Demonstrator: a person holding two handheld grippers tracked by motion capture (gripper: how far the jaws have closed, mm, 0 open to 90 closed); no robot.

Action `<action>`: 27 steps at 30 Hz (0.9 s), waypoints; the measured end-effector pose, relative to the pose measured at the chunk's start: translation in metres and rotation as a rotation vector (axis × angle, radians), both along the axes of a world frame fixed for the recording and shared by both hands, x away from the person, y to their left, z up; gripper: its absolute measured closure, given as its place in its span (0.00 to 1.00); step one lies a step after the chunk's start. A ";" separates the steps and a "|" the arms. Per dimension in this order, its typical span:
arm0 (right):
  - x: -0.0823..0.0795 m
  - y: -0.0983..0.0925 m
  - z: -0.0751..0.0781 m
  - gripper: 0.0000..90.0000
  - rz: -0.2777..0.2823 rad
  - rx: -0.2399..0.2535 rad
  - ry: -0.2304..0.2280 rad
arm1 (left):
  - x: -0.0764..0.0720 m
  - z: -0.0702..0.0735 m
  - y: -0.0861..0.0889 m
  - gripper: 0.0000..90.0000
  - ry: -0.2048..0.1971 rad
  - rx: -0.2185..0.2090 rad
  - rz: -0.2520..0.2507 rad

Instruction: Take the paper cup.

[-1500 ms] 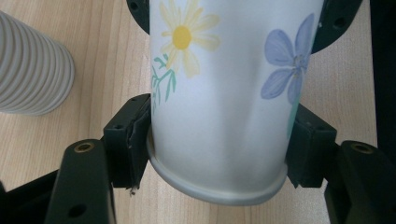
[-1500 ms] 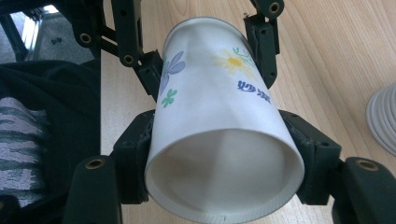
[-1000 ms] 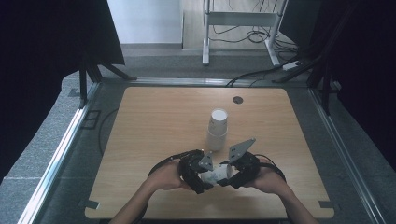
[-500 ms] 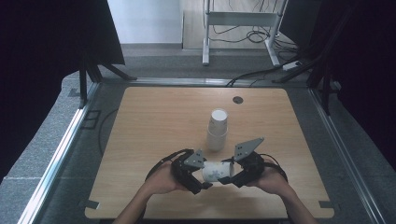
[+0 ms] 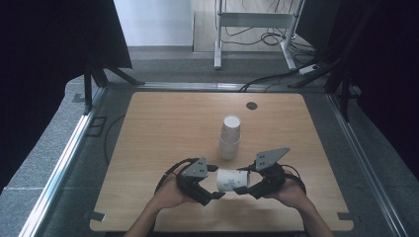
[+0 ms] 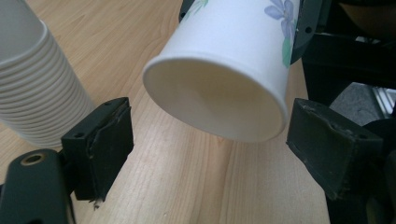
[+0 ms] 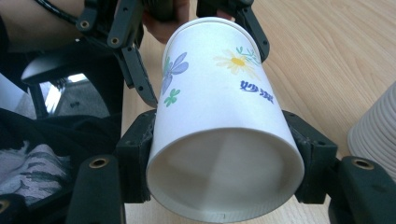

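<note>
Your right gripper (image 5: pixel 243 189) squeezes the paper cup (image 5: pixel 231 179) near its bottom, holding it on its side just above the table (image 5: pixel 148 148) close to you. Your left gripper (image 5: pixel 216 181) is open, one jaw on each side of the cup's mouth without touching, so close it slowly and gently to keep the rim round. Stay clear of the stack of cups (image 5: pixel 230 137) standing just behind.
</note>
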State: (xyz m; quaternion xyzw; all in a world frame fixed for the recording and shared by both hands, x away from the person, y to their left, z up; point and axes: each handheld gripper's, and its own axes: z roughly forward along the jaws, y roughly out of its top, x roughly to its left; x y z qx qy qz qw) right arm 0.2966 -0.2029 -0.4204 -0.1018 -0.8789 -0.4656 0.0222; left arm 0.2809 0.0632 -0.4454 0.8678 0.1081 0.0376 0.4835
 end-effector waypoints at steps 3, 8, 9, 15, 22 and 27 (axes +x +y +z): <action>-0.001 -0.001 -0.002 0.41 0.008 0.012 0.004 | -0.001 -0.003 -0.001 0.16 -0.001 -0.013 -0.007; -0.002 -0.001 -0.006 0.41 0.021 0.032 0.008 | -0.001 -0.009 -0.003 0.16 0.007 -0.042 -0.018; -0.002 -0.002 -0.006 0.41 0.023 0.038 0.008 | -0.001 -0.010 -0.003 0.16 0.007 -0.051 -0.021; -0.004 -0.001 -0.009 0.41 0.038 0.049 0.007 | -0.001 -0.013 -0.002 0.18 0.019 -0.104 -0.037; -0.003 0.001 -0.012 0.41 0.046 0.039 0.008 | -0.002 -0.013 -0.002 0.27 0.005 -0.104 -0.055; -0.003 0.002 -0.012 0.41 0.055 0.031 0.008 | -0.003 -0.013 -0.001 0.31 -0.002 -0.089 -0.058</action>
